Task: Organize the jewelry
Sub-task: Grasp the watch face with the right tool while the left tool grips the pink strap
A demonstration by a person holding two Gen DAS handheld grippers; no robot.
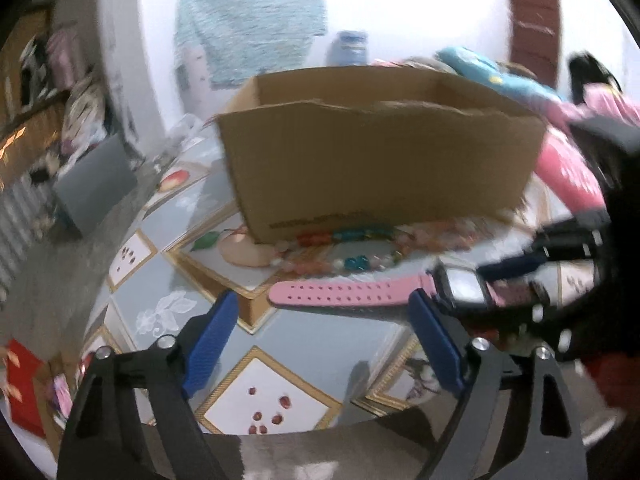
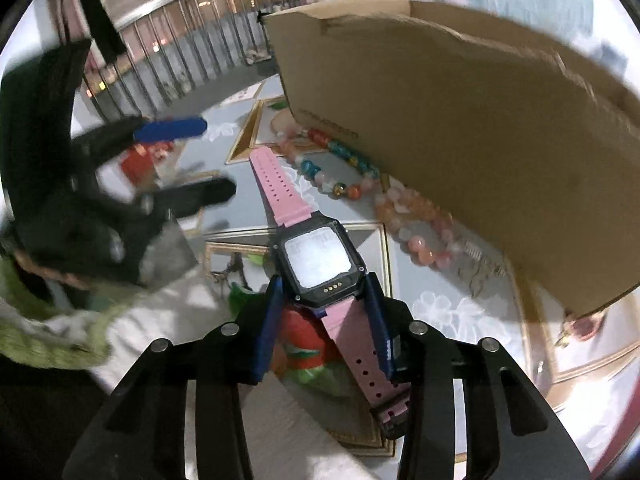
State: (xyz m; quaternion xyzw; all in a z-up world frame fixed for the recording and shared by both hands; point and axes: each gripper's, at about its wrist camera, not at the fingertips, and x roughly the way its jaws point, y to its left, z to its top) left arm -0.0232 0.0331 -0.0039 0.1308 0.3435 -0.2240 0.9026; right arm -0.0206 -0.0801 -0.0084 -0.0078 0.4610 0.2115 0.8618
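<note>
- Fingers of the right gripper [image 2: 324, 300] sit narrow around the watch [image 2: 318, 258], blue pads at both sides of its black case w/ strap running back between them; looks like contact, so I read it as a grip, watch low over or on the worktop [image 1: 256, 344].
- Left gripper [image 1: 322, 330] fingers wide apart, nothing between them, hovering just short of the pink strap end.
- Progress, my guess: early. Cardboard box [image 1: 380, 168] inside not visible, can't tell if anything's in it. Colourful bead bracelet [image 2: 340, 168] and pink-orange bead bracelet [image 2: 416, 224] lie on worktop against box base, not yet stowed.
- Left to do, probably: watch into box, then both bracelets.
- Right view only: pad placement on watch case, watch screen, buckle-side strap, a thin chain-like piece by the box, too blurred to name.
- Left view only: whole box front and open rim, left fingers' own gap.
</note>
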